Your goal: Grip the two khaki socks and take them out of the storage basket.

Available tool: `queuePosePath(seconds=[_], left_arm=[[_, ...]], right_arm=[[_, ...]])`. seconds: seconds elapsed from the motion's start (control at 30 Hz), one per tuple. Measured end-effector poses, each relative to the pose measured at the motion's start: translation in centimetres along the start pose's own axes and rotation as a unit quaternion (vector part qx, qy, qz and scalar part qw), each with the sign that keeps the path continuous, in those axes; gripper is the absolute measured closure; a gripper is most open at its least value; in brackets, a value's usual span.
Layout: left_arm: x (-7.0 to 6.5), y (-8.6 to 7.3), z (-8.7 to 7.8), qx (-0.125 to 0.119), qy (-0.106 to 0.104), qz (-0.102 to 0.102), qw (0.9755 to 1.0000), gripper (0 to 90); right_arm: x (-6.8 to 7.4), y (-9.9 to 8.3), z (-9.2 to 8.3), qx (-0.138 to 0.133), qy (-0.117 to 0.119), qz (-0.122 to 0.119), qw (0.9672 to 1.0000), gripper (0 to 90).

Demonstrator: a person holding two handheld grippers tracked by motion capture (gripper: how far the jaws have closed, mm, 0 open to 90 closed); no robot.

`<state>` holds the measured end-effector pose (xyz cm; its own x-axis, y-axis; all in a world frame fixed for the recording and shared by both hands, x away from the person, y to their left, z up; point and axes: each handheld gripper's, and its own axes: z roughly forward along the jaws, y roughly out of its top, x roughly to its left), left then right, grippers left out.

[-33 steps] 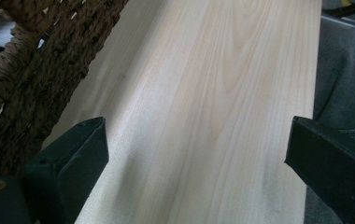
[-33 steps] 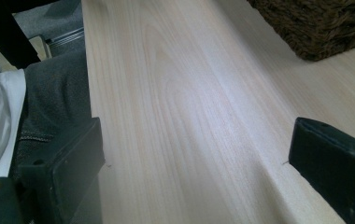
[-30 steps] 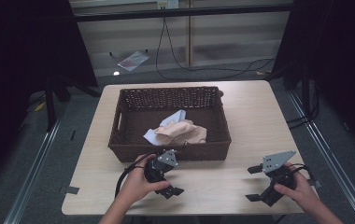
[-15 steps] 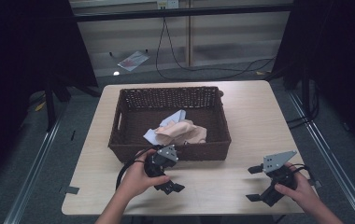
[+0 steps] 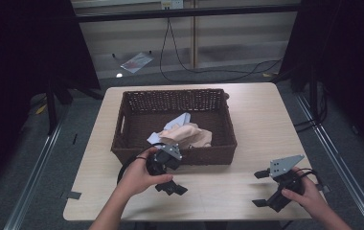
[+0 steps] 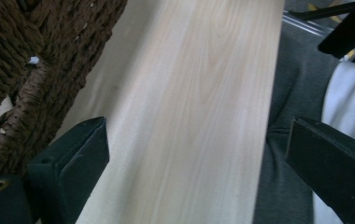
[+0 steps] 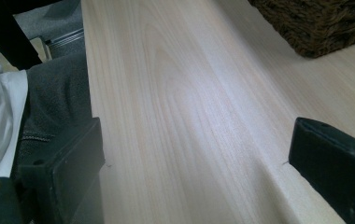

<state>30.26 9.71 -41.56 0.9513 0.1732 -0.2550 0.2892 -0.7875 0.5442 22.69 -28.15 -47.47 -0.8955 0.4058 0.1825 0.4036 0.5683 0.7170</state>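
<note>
Basket (image 5: 174,125) of dark woven wicker sits on the pale wooden desk (image 5: 261,124), toward its far middle; inside it lie a peach cloth (image 5: 188,136) and a pale blue one (image 5: 176,121), touching; left claw (image 5: 169,175) is held just before the basket's near wall, its jaws spread wide with nothing between them, bare desk showing in the gap in the left gripper view; right claw (image 5: 265,188) rests at the desk's near right corner, well apart from the basket, jaws likewise wide and empty; a hand (image 5: 139,173) grips the left one.
</note>
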Motion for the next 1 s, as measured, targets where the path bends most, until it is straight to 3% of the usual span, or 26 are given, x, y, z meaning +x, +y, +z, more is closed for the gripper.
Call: queuePosePath(seconds=[0.5, 0.8, 1.0], left_arm=[[0.1, 2.5, -2.1, 0.014, -0.022, -0.004, 0.9996, 6.4], [0.8, 3.9, -3.5, 0.027, -0.020, -0.008, 0.9994, 6.6], [1.4, 4.6, -4.7, 0.018, -0.023, -0.015, 0.9995, 6.3]], right_arm=[[0.1, 0.0, 0.0, 0.001, 0.001, 0.001, 1.0000, 3.1], [0.1, 0.1, -0.1, 0.001, 0.002, -0.003, 1.0000, 3.1], [0.1, 0.1, -0.1, -0.002, 0.002, -0.003, 1.0000, 3.1]])
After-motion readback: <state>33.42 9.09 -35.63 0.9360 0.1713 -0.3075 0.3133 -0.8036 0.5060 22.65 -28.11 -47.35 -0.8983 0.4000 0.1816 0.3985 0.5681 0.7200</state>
